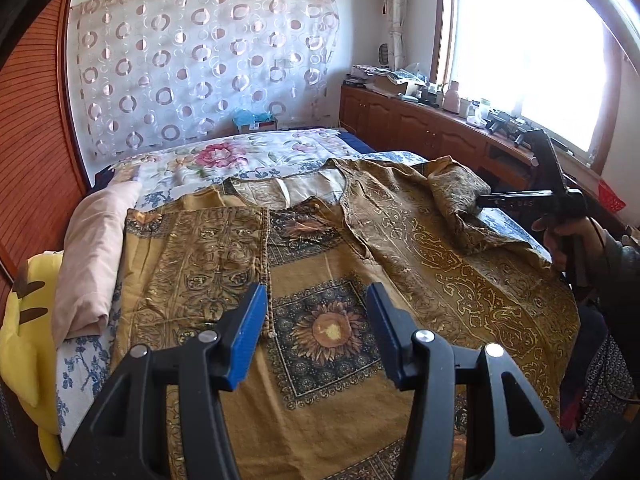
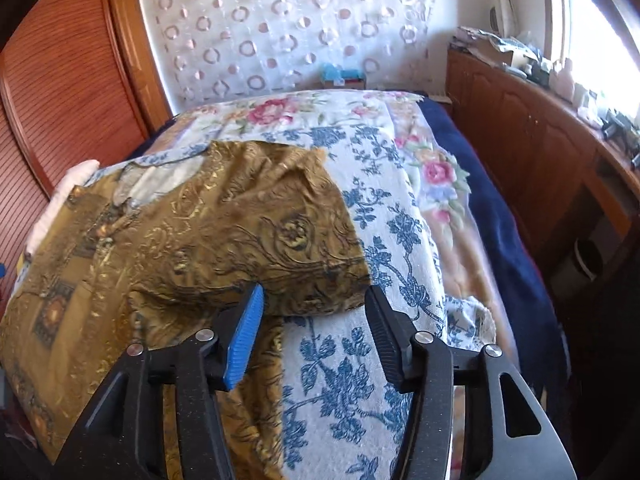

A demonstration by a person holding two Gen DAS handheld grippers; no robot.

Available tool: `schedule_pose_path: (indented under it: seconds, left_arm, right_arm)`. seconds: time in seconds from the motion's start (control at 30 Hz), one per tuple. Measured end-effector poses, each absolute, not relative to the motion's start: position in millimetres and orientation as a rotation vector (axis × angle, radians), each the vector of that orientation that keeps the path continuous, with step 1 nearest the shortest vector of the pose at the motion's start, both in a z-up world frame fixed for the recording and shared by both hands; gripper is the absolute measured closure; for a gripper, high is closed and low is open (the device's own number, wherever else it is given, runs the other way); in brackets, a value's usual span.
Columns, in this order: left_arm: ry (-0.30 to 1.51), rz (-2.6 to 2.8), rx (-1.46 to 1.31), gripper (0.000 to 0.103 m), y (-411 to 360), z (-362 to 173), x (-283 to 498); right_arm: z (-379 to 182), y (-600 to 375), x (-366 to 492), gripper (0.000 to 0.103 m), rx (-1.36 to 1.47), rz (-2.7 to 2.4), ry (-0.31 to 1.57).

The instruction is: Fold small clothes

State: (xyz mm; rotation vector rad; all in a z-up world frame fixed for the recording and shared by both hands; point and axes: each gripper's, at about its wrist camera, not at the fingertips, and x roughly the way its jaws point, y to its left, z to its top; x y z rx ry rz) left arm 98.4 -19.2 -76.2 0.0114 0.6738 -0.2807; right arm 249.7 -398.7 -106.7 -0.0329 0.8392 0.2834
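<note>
the shirt (image 1: 328,320) looks thin, soft and limp, so it likely sags. left tool (image 1: 316,332) hovers half open, empty. right tool (image 2: 314,332) is open, empty; best grip is the sleeve (image 2: 280,248) hem just ahead.

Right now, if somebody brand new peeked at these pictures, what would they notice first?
Probably the big mustard-gold shirt with sunflower squares, spread across the middle of the bed with its blue-flowered cover. Next, the left claw hanging open just above the shirt, and the right claw, open at the crumpled sleeve on the shirt's right side. A yellow plush toy sits at the bed's left edge.
</note>
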Motion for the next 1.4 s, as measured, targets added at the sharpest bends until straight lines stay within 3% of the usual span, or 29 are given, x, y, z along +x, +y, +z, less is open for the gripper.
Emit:
schedule_pose_path:
  seconds: [0.43,0.47,0.5,0.57,0.67,0.97,1.1,1.4]
  left_arm:
    - [0.678,-0.277,0.018,0.052,-20,-79,94]
    - [0.675,-0.273,0.021,0.052,-20,-79,92]
    - [0.671,-0.27,0.022,0.052,-18,-78,91]
    - [0.668,-0.264,0.015,0.052,-15,-78,89]
    - [0.665,-0.261,0.017,0.052,-14,-75,86]
    - [0.654,-0.253,0.018,0.052,-9,-71,79]
    - [0.658,-0.249,0.015,0.052,-7,-71,78]
    - [0.661,-0.25,0.007,0.052,-8,-74,78]
  right_arm:
    - [-108,-398,275,0.044,0.062,0.39,0.885]
    - [-108,-394,276,0.057,0.057,0.4,0.89]
    - [-107,-391,276,0.076,0.049,0.407,0.89]
    - [-104,-383,276,0.091,0.052,0.437,0.893]
    - [-91,-366,272,0.096,0.038,0.487,0.868]
    - [-52,-281,271,0.097,-0.052,0.61,0.783]
    - [-42,-262,271,0.062,-0.047,0.638,0.759]
    - [-38,-301,235,0.06,-0.079,0.522,0.705]
